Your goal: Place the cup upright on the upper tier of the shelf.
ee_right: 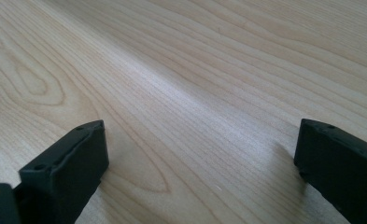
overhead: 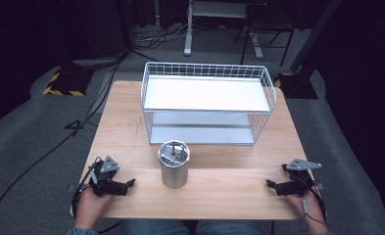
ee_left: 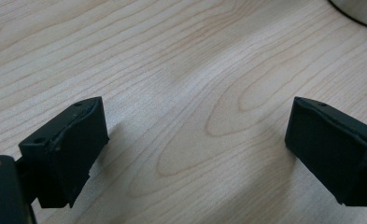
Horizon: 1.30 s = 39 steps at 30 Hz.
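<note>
both grippers resting low at the near table corners in the high view: left gripper (overhead: 129, 184) held in a hand (overhead: 89, 205) and pointing inward, right gripper (overhead: 271, 184) mirrored on the other side, each well apart from the metal canister (overhead: 173, 164) standing upright in the near middle of the wooden table (overhead: 126, 122). just behind the canister, close but not clearly touching, a white wire rack (overhead: 207, 104) with two shelves, both bare. likely the thing to be handled: smooth steel wall, rigid, probably slippery under hard pads and of moderate weight; some fitting inside its open top, too small to identify. best taken across the round body, mid-height, jaws on opposite sides, squeezed firmly since the curve offers little contact; gripping the thin rim judged riskier. left gripper view: left gripper (ee_left: 195, 126) spread wide over bare wood grain, nothing between the jaws, a sliver of the canister's (ee_left: 358, 10) base at upper right. right gripper view: right gripper (ee_right: 202, 149) likewise spread wide, empty, above plain wood.
</note>
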Each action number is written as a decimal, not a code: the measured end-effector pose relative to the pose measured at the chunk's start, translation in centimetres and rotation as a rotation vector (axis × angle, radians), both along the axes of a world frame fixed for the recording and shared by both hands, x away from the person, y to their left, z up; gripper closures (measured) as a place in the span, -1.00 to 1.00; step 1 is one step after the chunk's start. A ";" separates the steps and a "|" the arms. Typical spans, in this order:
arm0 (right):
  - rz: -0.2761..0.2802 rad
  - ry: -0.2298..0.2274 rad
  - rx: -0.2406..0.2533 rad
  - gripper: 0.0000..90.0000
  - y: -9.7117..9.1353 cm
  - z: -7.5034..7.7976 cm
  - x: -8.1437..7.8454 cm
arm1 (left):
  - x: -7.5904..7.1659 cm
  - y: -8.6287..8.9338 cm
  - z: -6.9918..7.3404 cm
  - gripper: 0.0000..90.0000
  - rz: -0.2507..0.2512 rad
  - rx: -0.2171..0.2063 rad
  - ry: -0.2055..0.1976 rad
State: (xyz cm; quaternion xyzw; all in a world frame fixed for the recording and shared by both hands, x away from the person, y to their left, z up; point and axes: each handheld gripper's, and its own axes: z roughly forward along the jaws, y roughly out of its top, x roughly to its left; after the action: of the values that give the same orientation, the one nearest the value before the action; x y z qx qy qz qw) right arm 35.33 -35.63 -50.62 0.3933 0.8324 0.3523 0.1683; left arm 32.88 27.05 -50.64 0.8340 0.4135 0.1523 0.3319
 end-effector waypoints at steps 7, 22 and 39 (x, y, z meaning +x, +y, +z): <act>0.001 -0.001 0.001 -0.90 0.0 0.0 0.0 | 0.0 -0.3 0.0 -0.88 0.028 0.004 0.006; -0.016 -0.007 0.006 -0.84 -0.1 0.0 0.0 | -1.1 -0.8 1.9 -1.00 0.047 -0.058 -0.053; -0.018 -0.007 0.006 -0.84 -0.1 0.0 0.0 | -3.0 -1.6 4.8 -1.00 -0.004 -0.258 -0.188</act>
State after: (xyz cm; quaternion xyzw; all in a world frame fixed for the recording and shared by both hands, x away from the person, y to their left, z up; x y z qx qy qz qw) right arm 35.30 -35.73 -50.58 0.4000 0.8272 0.3546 0.1733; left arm 29.91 25.44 -45.84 0.7673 0.3950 0.1746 0.4740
